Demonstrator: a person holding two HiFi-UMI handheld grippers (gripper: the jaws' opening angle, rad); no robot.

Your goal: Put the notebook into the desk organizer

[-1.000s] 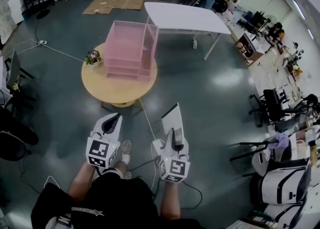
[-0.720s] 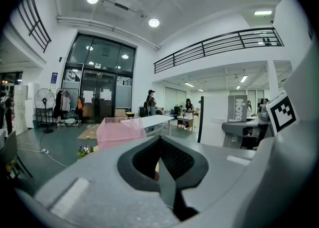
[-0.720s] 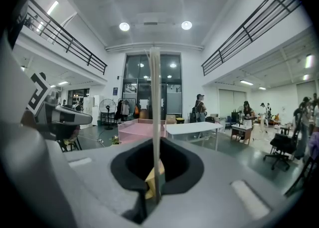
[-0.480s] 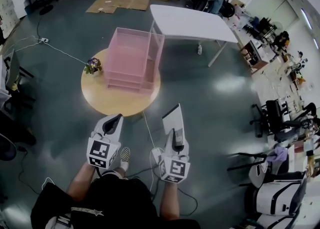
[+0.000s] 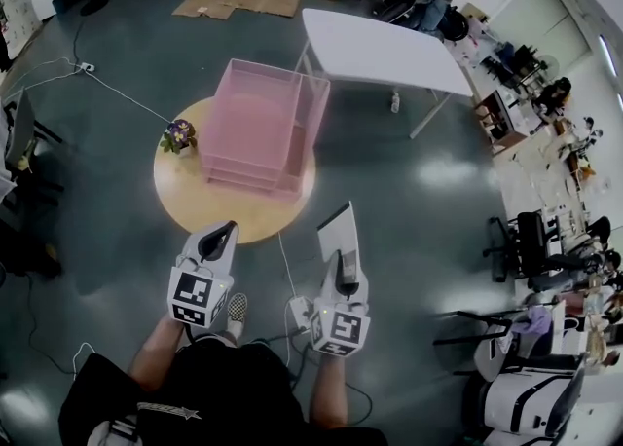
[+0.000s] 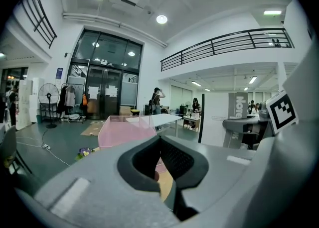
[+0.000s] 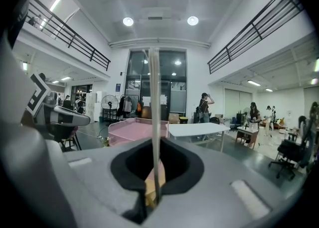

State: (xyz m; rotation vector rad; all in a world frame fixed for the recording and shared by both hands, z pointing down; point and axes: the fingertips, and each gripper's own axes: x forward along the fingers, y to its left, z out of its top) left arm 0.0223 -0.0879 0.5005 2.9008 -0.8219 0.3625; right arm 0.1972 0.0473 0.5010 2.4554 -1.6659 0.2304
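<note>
The pink mesh desk organizer (image 5: 258, 128) stands on a round wooden table (image 5: 185, 196) ahead of me; it also shows in the left gripper view (image 6: 124, 130) and the right gripper view (image 7: 132, 128). My right gripper (image 5: 341, 264) is shut on the notebook (image 5: 338, 232), a thin pale book held upright on edge, short of the table. In the right gripper view the notebook (image 7: 154, 97) shows as a thin vertical edge rising from the right gripper (image 7: 155, 174). My left gripper (image 5: 220, 237) hangs level with it, shut and with nothing in it; its closed left gripper (image 6: 166, 165) points at the organizer.
A small pot of flowers (image 5: 177, 134) sits on the table left of the organizer. A white folding table (image 5: 384, 45) stands behind. A cable (image 5: 285, 259) runs over the floor between my grippers. Office chairs (image 5: 531, 244) and desks line the right side; people stand at the back.
The round table and organizer have come closer and lower in the head view as I walk forward. Both grippers keep their pose, the notebook still upright in the right one.
</note>
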